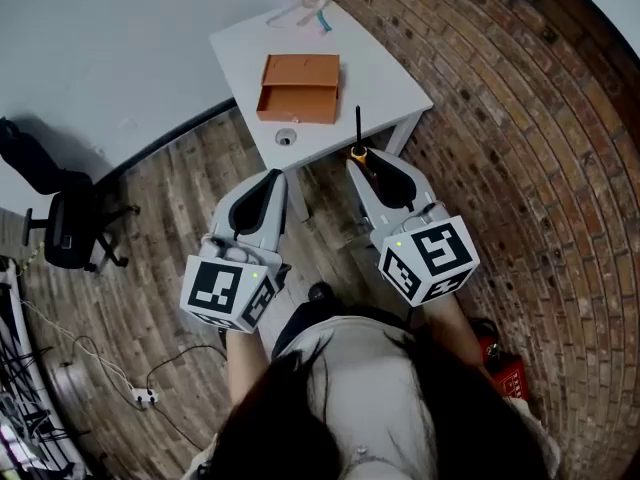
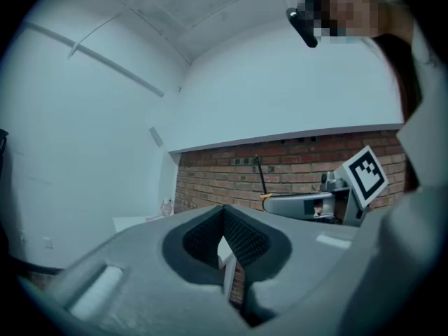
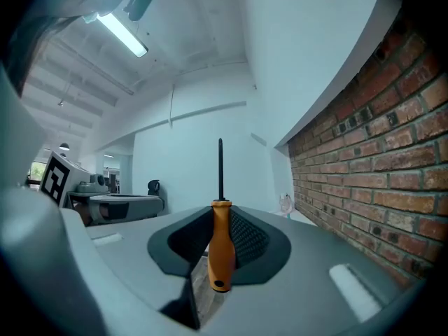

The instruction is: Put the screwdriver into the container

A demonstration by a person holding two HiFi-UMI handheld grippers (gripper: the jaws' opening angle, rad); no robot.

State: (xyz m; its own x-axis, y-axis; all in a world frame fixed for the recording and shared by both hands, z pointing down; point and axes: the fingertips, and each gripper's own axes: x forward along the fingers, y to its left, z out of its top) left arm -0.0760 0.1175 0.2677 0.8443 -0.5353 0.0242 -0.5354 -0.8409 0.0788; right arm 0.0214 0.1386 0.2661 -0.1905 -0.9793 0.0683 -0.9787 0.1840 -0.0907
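Head view shows the screwdriver point(image 1: 357, 133) pinched by its orange handle between the jaws of the right gripper point(image 1: 364, 166), with its dark shaft pointed toward the white tabletop point(image 1: 385, 78). It is held in the air at the near edge of the tabletop, short of the container point(image 1: 299, 89). The container, an open orange box, is set near the middle of the tabletop, and nothing can be made out inside it. A small round object point(image 1: 286, 138) is seen on the tabletop between the box and the near edge.

The grip is confirmed in the right gripper view: the handle is clamped between the pads, and the shaft stands straight out beyond the jaw tips. The left gripper point(image 2: 224, 214) is held beside the right one, over the wooden floor point(image 1: 170, 228). Its jaws are pressed together with nothing between them.

The pick-up can be judged done, since the tool is off every surface and firmly held. The rest is not yet done: the screwdriver has to be carried over the container, lowered into it and released.
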